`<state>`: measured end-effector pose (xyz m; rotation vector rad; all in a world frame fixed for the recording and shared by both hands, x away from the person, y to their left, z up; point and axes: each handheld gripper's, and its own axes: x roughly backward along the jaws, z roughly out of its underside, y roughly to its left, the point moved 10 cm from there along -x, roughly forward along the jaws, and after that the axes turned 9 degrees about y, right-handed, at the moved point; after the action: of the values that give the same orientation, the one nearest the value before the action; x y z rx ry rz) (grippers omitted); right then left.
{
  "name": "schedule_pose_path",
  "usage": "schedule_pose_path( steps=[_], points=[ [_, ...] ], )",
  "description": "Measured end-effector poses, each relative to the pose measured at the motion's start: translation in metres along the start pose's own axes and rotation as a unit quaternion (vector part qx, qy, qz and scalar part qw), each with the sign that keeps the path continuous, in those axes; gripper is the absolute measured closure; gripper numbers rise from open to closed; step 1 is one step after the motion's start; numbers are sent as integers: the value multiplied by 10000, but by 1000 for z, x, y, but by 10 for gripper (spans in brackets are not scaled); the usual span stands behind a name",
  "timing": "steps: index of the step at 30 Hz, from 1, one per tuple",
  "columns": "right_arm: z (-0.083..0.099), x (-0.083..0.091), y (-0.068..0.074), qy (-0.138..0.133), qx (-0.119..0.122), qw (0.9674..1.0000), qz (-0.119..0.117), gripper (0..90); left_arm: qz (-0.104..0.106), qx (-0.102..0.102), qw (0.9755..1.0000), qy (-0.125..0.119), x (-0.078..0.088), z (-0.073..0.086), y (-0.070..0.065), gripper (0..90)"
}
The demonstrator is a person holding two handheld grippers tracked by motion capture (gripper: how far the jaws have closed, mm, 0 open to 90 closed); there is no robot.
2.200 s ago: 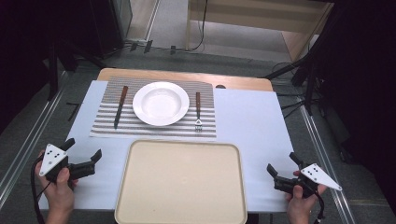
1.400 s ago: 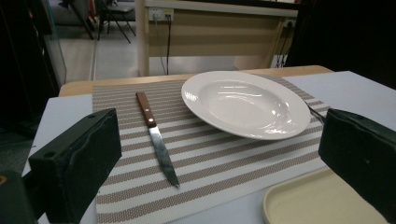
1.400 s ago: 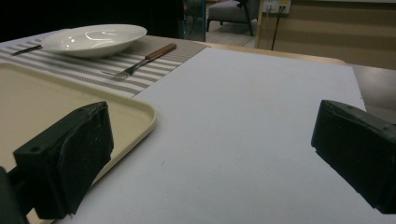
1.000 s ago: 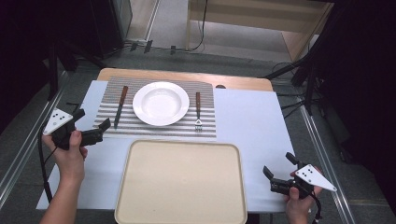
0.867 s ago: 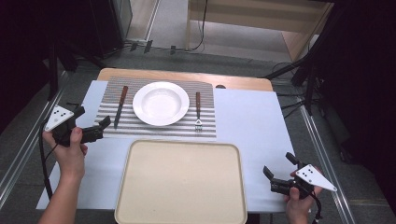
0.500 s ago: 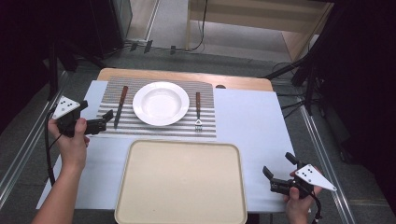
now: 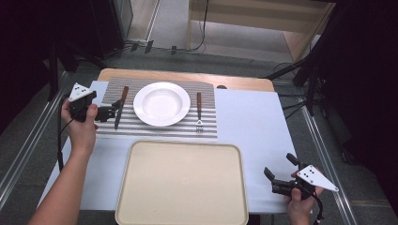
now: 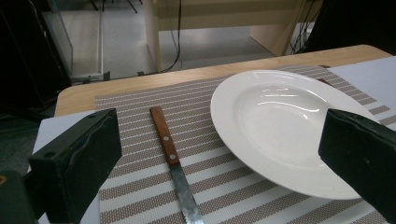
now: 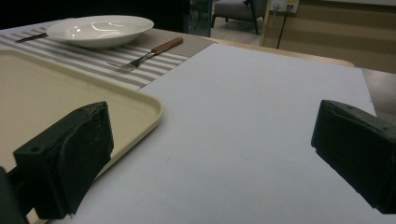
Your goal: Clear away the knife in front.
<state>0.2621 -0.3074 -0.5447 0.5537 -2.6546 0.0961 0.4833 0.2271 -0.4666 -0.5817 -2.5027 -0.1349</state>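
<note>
Though partly cropped, knife (image 8: 173, 170) looks wooden-handled.

My left gripper (image 7: 114, 110) has travelled from the near left corner of the table up and forward to the striped placemat (image 7: 159, 129), and its open jaws now sit right at the knife (image 7: 119, 107). My right gripper (image 7: 277, 176) only dipped slightly at the near right edge early on.
</note>
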Motion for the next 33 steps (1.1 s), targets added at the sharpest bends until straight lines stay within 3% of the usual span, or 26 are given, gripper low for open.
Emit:
schedule_pose_path(
  steps=[13, 16, 18, 21, 28, 30, 33],
  points=[
    [0, 0, 0, -16, -13, 10000, -44, 0, 20, 273, 9988, 415, -43, -1, 16, 0],
    [0, 0, 0, -23, -26, 10000, -72, 0, 50, 421, 9981, 458, -50, -1, 19, 0],
    [0, 0, 0, -16, -53, 10000, -81, 0, -106, 461, 9980, 421, -52, -1, 24, 29],
    [0, 0, 0, -15, -52, 9999, -87, 0, -82, 643, 9960, 608, -59, 2, 29, 55],
    [0, 0, 0, -8, -57, 9999, -111, 0, -47, 766, 9904, 1152, -73, 10, 33, 55],
    [0, 0, 0, -9, -59, 9999, -117, 0, -157, 829, 9873, 1343, -77, 12, 35, 156],
    [0, 0, 0, -3, -57, 9999, -119, 0, -226, 752, 9858, 1485, -80, 11, 34, 180]
  ],
)
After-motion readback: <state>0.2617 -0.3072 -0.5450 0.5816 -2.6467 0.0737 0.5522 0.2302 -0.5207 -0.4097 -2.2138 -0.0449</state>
